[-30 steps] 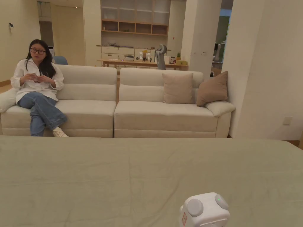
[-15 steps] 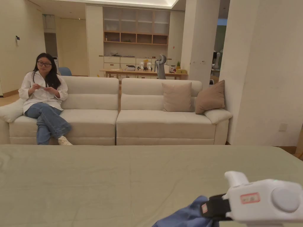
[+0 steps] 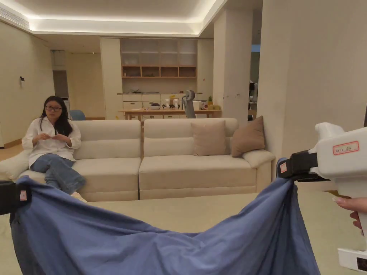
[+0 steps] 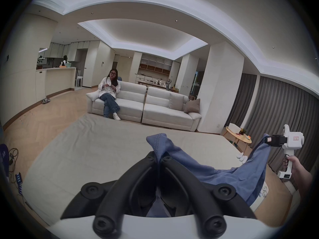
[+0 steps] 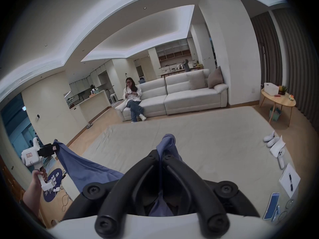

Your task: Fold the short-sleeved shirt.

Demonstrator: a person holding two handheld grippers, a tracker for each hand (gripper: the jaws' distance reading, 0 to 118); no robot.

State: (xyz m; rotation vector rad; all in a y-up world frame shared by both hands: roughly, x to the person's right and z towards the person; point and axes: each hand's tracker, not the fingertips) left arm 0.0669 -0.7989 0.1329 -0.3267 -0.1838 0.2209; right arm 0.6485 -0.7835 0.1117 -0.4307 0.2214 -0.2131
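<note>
1. Both tongs are clamped on cloth: the left gripper [image 4: 159,159] has its jaws pressed together on a pinched fold of the blue shirt [image 3: 179,247], and the right gripper [image 5: 161,155] grips another bunch of it the same way.

2. A second ago the head view held no shirt at all, just the bare bed cover [image 3: 200,211] and the top of one gripper low in the frame. Half a second ago a scrap of blue had come up at the right gripper. Now the whole garment is lifted.

3. The shirt hangs between the two tongs, held well apart, its upper edge sagging in a deep curve at the middle — the cloth is not yet pulled taut.

4. Its lower part drops out of the head view, so whether the hem touches the bed cover cannot be told.

5. For the task, this reads as the opening step: the shirt has been picked up and spread, but no fold has been made.

6. Next it likely needs to be drawn straighter and laid flat on the bed cover — a slack middle could land in wrinkles.

7. A person [image 3: 50,143] sits on the sofa [image 3: 200,168] beyond, well clear of the work.
</note>
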